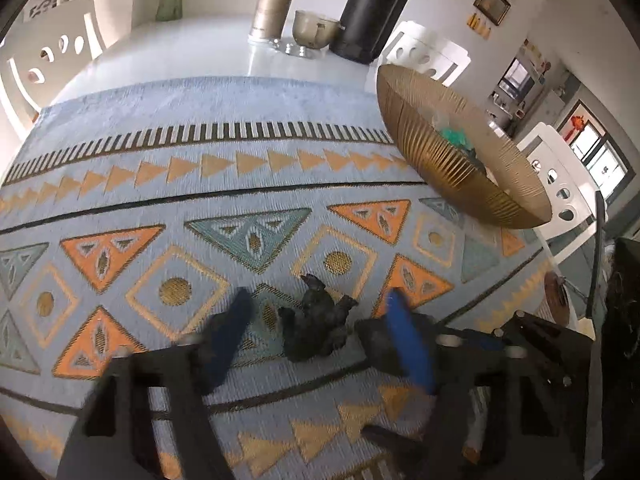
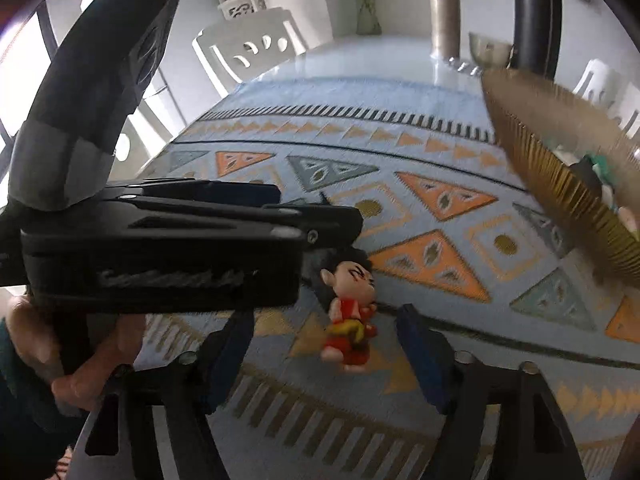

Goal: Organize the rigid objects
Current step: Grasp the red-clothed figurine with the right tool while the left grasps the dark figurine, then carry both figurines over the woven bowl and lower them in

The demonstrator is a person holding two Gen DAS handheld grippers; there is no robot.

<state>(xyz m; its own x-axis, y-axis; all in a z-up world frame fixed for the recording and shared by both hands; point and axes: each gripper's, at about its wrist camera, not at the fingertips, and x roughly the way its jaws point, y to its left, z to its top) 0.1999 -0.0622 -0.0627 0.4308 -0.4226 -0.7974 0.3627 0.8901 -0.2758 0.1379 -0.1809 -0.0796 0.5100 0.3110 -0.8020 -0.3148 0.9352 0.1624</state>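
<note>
A small dark figurine [image 1: 316,326] lies on the patterned mat between the open fingers of my left gripper [image 1: 318,308], apart from both blue pads. A red and yellow boy figurine [image 2: 352,316] lies on the mat between the open fingers of my right gripper [image 2: 324,328]. A ribbed gold bowl [image 1: 460,156] stands at the right and holds a green item and a dark item; it also shows in the right wrist view [image 2: 560,160]. The left gripper's black body [image 2: 160,240] fills the left of the right wrist view.
The mat [image 1: 200,140] covers a white table. At the far edge stand a tan cylinder [image 1: 274,0], a small glass bowl [image 1: 314,28] and a tall black bottle [image 1: 376,8]. White chairs [image 1: 48,60] ring the table.
</note>
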